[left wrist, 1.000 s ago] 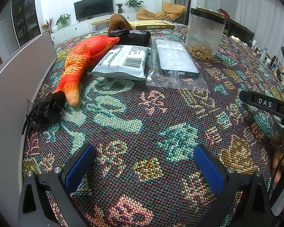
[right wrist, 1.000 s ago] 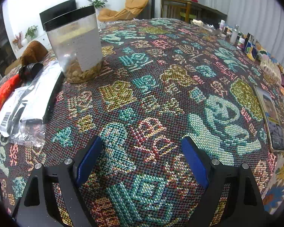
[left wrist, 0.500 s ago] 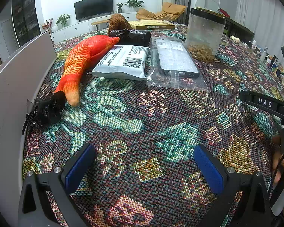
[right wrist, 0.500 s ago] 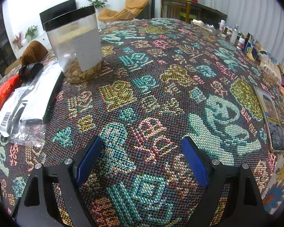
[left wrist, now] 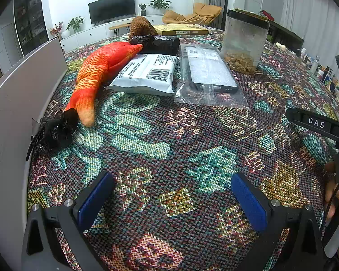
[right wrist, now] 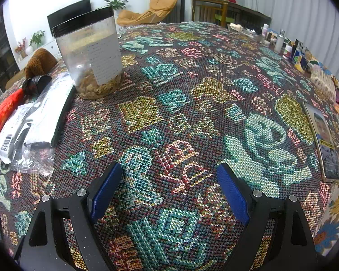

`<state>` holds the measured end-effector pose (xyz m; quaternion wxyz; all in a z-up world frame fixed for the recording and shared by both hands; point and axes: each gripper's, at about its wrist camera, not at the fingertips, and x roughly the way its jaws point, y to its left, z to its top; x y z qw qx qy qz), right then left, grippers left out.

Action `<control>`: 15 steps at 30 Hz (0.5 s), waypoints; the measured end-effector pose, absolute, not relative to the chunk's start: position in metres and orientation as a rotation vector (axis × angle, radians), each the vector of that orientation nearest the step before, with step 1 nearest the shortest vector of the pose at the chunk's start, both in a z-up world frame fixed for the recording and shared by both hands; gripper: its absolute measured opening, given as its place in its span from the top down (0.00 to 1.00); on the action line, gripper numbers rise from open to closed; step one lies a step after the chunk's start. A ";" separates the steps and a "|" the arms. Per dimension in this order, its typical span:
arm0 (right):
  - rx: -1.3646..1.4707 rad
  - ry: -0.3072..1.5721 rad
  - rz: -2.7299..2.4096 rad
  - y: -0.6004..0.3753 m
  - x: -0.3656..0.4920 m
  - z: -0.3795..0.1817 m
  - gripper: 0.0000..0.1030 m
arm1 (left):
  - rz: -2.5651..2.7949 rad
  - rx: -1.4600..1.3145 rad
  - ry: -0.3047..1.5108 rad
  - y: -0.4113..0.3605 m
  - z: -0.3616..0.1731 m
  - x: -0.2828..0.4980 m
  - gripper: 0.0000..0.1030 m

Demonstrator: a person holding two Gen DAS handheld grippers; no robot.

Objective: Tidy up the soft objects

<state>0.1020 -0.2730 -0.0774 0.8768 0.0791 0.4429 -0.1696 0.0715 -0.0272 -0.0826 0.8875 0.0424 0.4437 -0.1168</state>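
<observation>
An orange plush fish (left wrist: 101, 67) lies on the patterned tablecloth at the far left, its tail beside a black lace hair clip (left wrist: 53, 131). A brown knitted item (left wrist: 141, 26) and a black bag roll (left wrist: 158, 43) lie behind it. A white mailer pouch (left wrist: 149, 73) and a clear bag with a phone case (left wrist: 209, 74) lie beside the fish. My left gripper (left wrist: 171, 198) is open and empty, well short of them. My right gripper (right wrist: 169, 187) is open and empty over bare cloth; the fish (right wrist: 2, 113) shows at its far left.
A clear jar with a black lid (left wrist: 244, 43) (right wrist: 90, 56) stands behind the phone case. A grey panel (left wrist: 15, 94) borders the left edge. A yellow box (left wrist: 180, 29) lies at the back. A photo booklet (right wrist: 323, 140) and small bottles (right wrist: 280, 43) sit at right.
</observation>
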 end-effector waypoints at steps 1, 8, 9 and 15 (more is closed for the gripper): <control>0.165 0.924 -0.354 -0.273 0.102 -0.077 0.14 | -0.243 0.088 0.922 -0.027 -0.083 0.071 0.00; 0.165 0.924 -0.354 -0.273 0.102 -0.077 0.14 | -0.241 0.090 0.925 -0.028 -0.084 0.073 0.00; 0.165 0.924 -0.353 -0.273 0.102 -0.077 0.14 | -0.242 0.092 0.929 -0.028 -0.083 0.073 0.00; 0.165 0.924 -0.353 -0.273 0.102 -0.077 0.14 | -0.317 0.012 1.034 -0.022 -0.058 0.079 0.00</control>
